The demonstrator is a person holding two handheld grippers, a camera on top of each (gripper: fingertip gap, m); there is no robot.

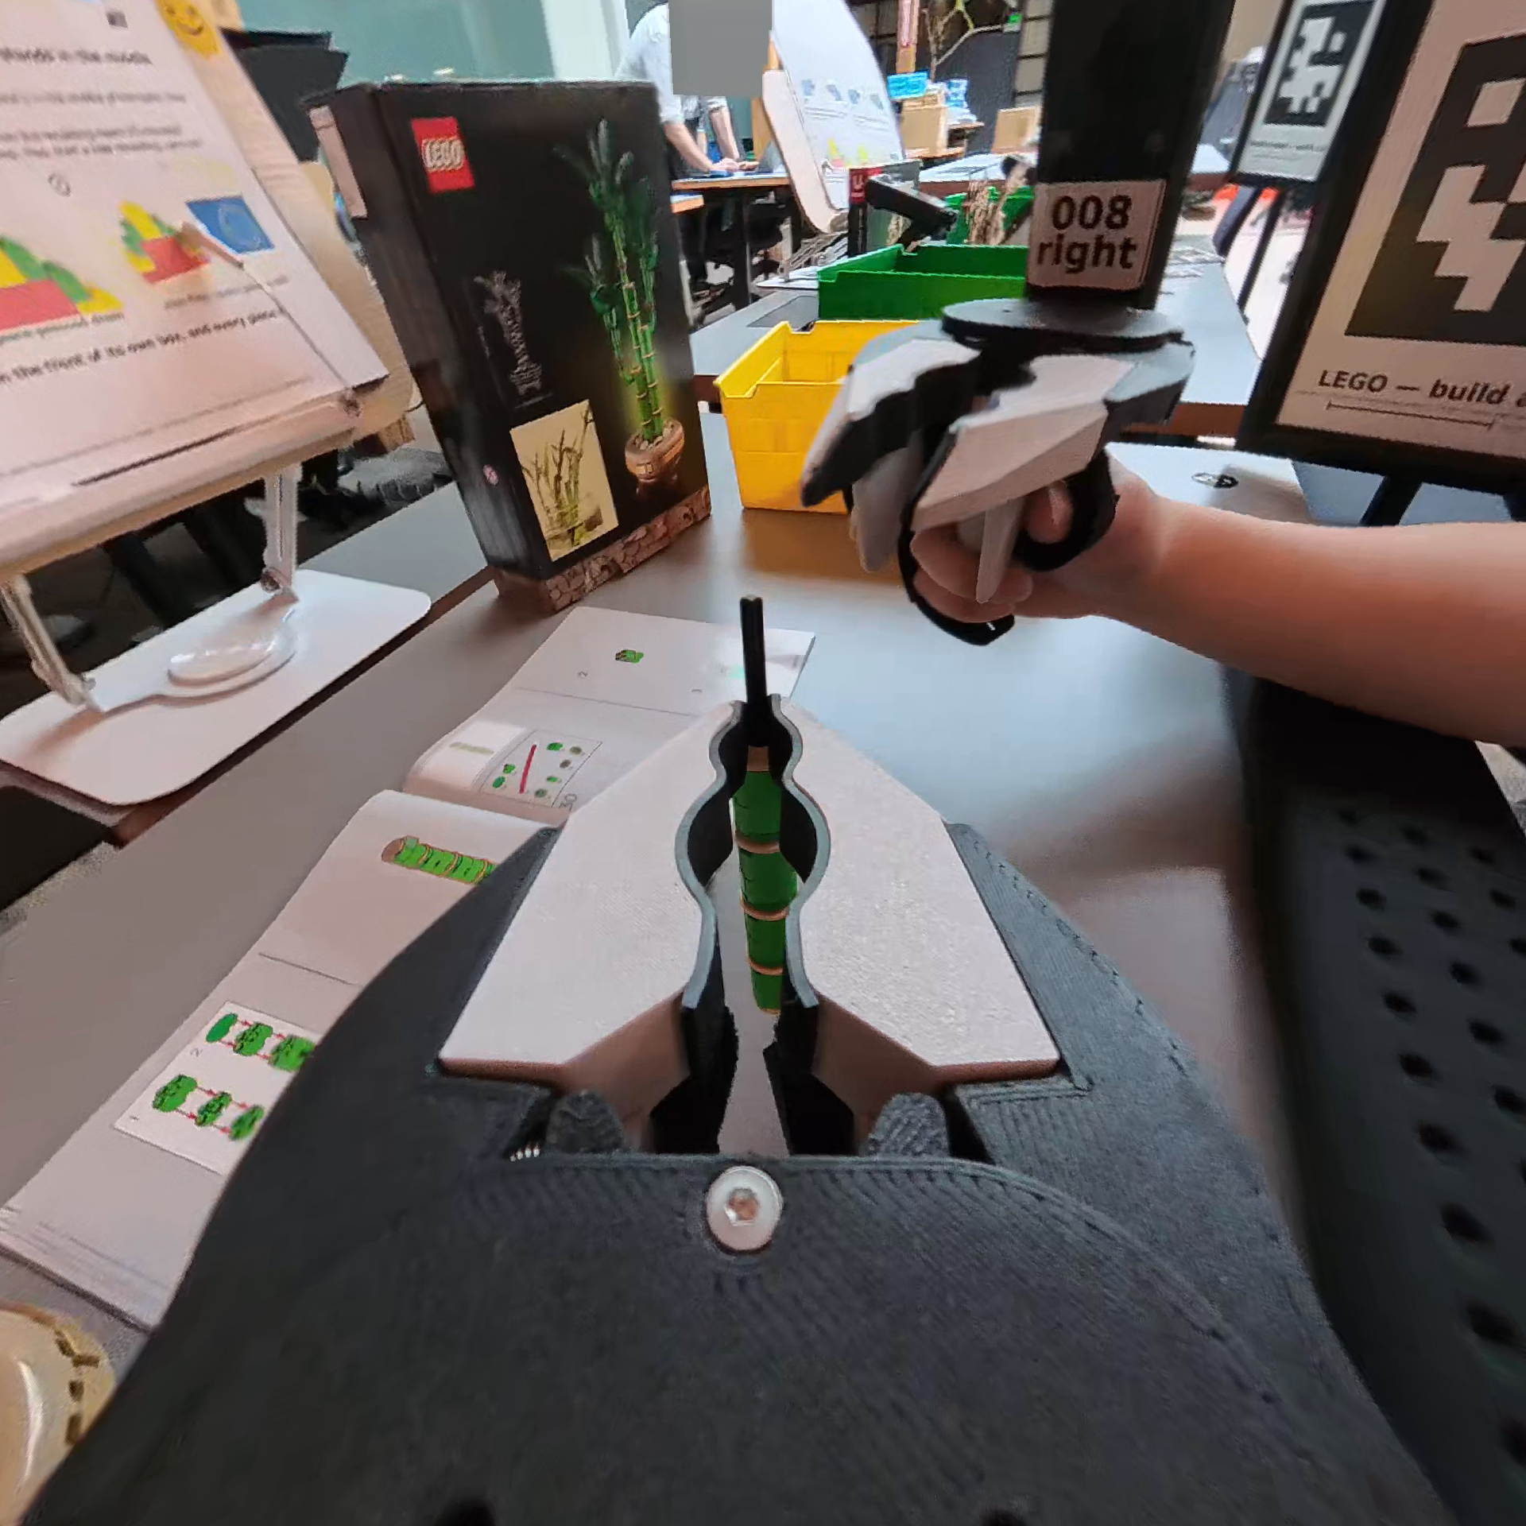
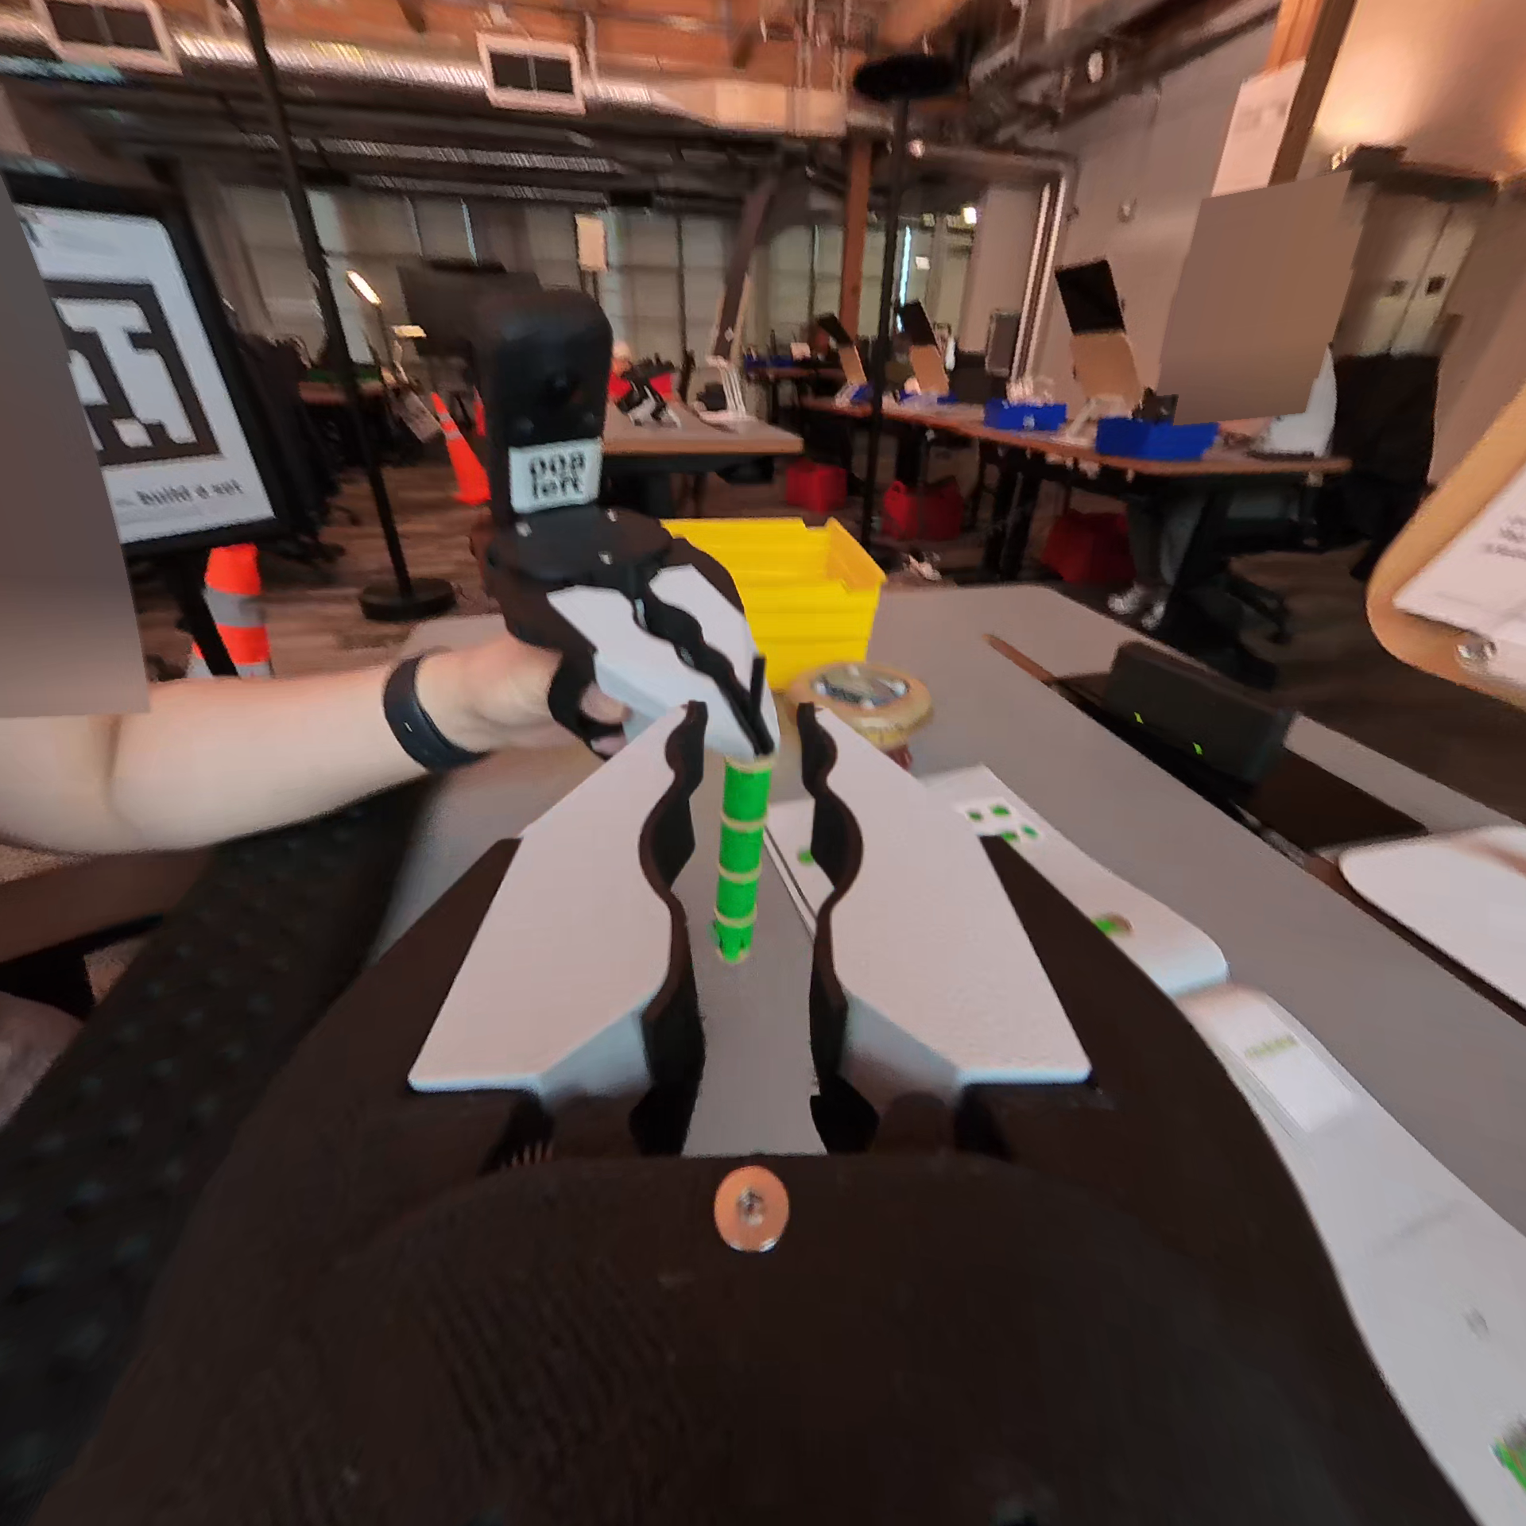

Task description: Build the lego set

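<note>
Left gripper (image 1: 753,718) was clamped on a green segmented lego stalk with tan rings on a thin black rod (image 1: 761,875), held upright above the grey table (image 1: 1032,743) and the open white instruction booklet (image 1: 347,933). Right gripper (image 2: 747,727) was released, jaws parted on either side of the stalk without touching, its bare hand (image 1: 1016,570) wrapped on the handle. A black printed lego box (image 1: 537,330), a yellow plastic bin (image 1: 776,413) and white number tags on both grippers showed.
</note>
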